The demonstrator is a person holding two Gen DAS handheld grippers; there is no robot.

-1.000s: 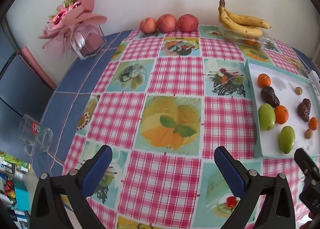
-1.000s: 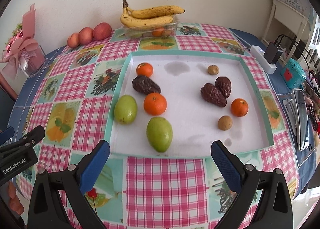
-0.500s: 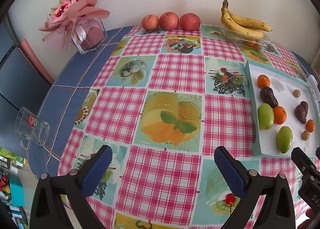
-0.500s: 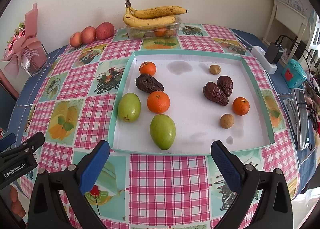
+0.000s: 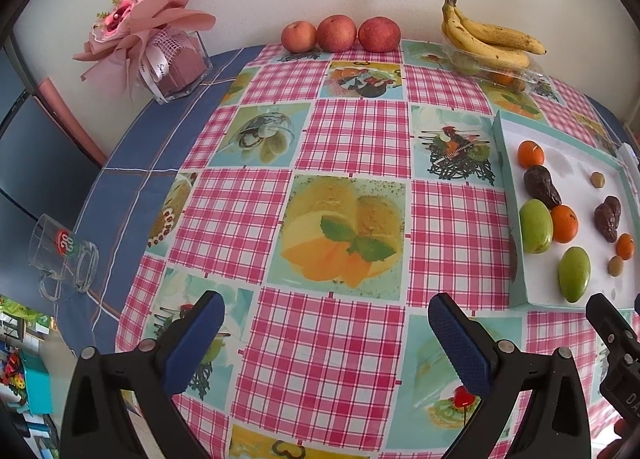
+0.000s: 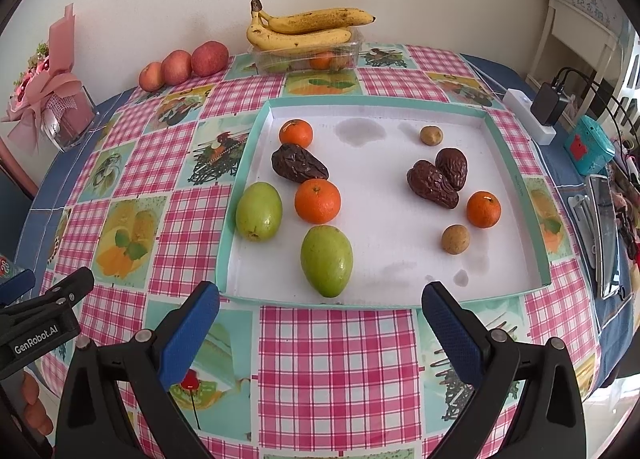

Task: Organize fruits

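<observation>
A shallow white tray with a teal rim (image 6: 360, 101) (image 5: 516, 259) lies on the checked tablecloth. In it are two green fruits (image 6: 326, 260) (image 6: 258, 210), three small oranges (image 6: 317, 201) (image 6: 296, 133) (image 6: 483, 209), three dark wrinkled dates (image 6: 298, 168) (image 6: 432, 183) (image 6: 452, 167) and two small brown round fruits (image 6: 455, 239) (image 6: 431, 135). My right gripper (image 6: 320, 323) is open and empty, just in front of the tray's near edge. My left gripper (image 5: 326, 335) is open and empty over the cloth, left of the tray.
Three apples (image 5: 338, 33) and bananas on a clear fruit box (image 6: 308, 43) stand by the back wall. A pink bouquet in a glass vase (image 5: 160, 47) is at the back left. A glass mug (image 5: 66, 259) lies at the left edge. A charger, phone and small items (image 6: 592, 179) crowd the right edge.
Both grippers have drawn back a little from the table. The fruits and the tray have not moved.
</observation>
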